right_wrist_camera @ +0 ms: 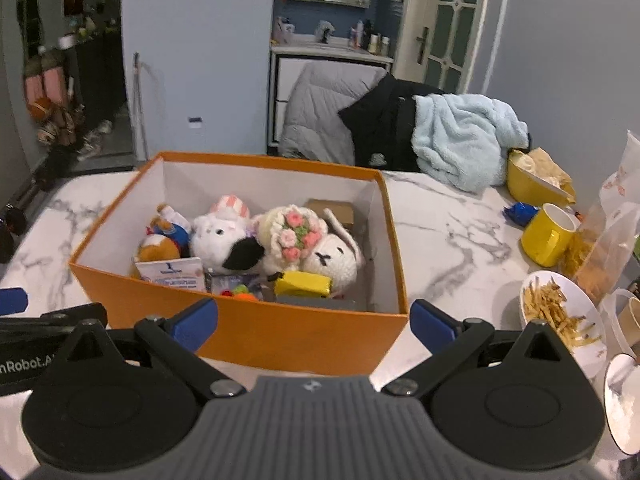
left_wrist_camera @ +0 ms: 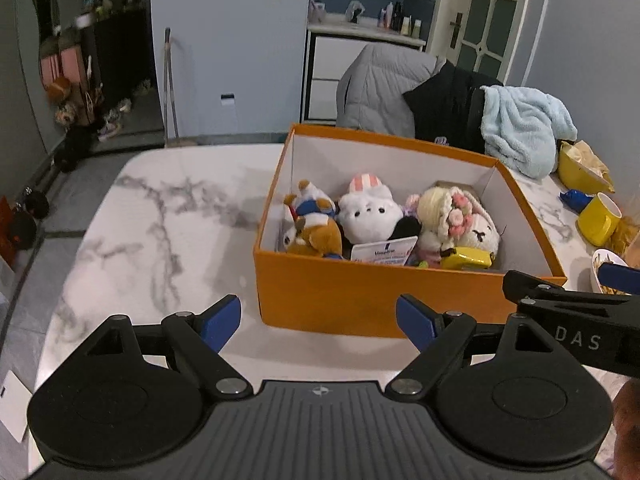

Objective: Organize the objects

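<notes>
An open orange box (left_wrist_camera: 340, 296) (right_wrist_camera: 280, 332) stands on the white marble table (left_wrist_camera: 168, 208) (right_wrist_camera: 448, 232). It holds several plush toys: a brown and white one (left_wrist_camera: 312, 220) (right_wrist_camera: 160, 246), a white one (left_wrist_camera: 370, 216) (right_wrist_camera: 218, 236), a knitted rabbit with flowers (left_wrist_camera: 460, 220) (right_wrist_camera: 316, 244), a yellow object (left_wrist_camera: 466, 258) (right_wrist_camera: 302, 284) and a white card (left_wrist_camera: 384, 252) (right_wrist_camera: 172, 274). My left gripper (left_wrist_camera: 318, 322) is open and empty, just in front of the box. My right gripper (right_wrist_camera: 314, 320) is open and empty, also in front of the box.
Right of the box stand a yellow mug (right_wrist_camera: 548, 236) (left_wrist_camera: 598, 220), a yellow bowl (right_wrist_camera: 532, 184), a plate of fries (right_wrist_camera: 560, 316) and plastic bags (right_wrist_camera: 612, 232). A chair with grey, black and light-blue clothes (right_wrist_camera: 460, 140) (left_wrist_camera: 520, 128) stands behind the table.
</notes>
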Tool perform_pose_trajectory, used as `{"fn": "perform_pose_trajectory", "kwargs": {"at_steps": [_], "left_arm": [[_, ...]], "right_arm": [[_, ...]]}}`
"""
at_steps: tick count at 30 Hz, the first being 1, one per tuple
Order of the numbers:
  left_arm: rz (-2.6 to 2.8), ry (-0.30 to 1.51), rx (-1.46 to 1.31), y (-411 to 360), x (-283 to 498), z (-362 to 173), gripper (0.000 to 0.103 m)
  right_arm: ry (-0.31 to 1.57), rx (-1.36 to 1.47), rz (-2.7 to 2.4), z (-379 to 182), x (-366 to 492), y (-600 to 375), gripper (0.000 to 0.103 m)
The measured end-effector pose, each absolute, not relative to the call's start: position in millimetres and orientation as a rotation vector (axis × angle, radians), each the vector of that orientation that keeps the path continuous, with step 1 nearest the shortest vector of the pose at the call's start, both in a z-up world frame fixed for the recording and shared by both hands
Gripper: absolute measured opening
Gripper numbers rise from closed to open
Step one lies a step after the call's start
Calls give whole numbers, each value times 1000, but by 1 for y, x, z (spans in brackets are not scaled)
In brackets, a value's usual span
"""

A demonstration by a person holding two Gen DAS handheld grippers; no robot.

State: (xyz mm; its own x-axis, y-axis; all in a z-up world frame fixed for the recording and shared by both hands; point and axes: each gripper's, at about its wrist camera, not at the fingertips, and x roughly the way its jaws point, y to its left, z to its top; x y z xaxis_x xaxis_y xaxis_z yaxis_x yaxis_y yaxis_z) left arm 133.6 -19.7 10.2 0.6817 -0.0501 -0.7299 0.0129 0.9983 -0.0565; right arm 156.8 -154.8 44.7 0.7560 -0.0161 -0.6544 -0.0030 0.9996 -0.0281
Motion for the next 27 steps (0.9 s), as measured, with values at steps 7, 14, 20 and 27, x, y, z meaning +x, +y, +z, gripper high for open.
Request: {"fn": "perform_pose_trajectory", "kwargs": {"at_steps": [7,14,20,27], "left_arm": [[-18,819,-25,-25,135,6,100],[-27,814,-26,-24,134,7,100],[-36,809,-25,-27,131,7,100],[-48,804,-30,-28,129,8,100]], "right_arm": [[743,-56,-38,38,165,-149,102],[754,-45,-33,36,165,-148,102],[754,-45,-29,37,163,-151,102],[753,-46,-32,37,161,-153,102]]}}
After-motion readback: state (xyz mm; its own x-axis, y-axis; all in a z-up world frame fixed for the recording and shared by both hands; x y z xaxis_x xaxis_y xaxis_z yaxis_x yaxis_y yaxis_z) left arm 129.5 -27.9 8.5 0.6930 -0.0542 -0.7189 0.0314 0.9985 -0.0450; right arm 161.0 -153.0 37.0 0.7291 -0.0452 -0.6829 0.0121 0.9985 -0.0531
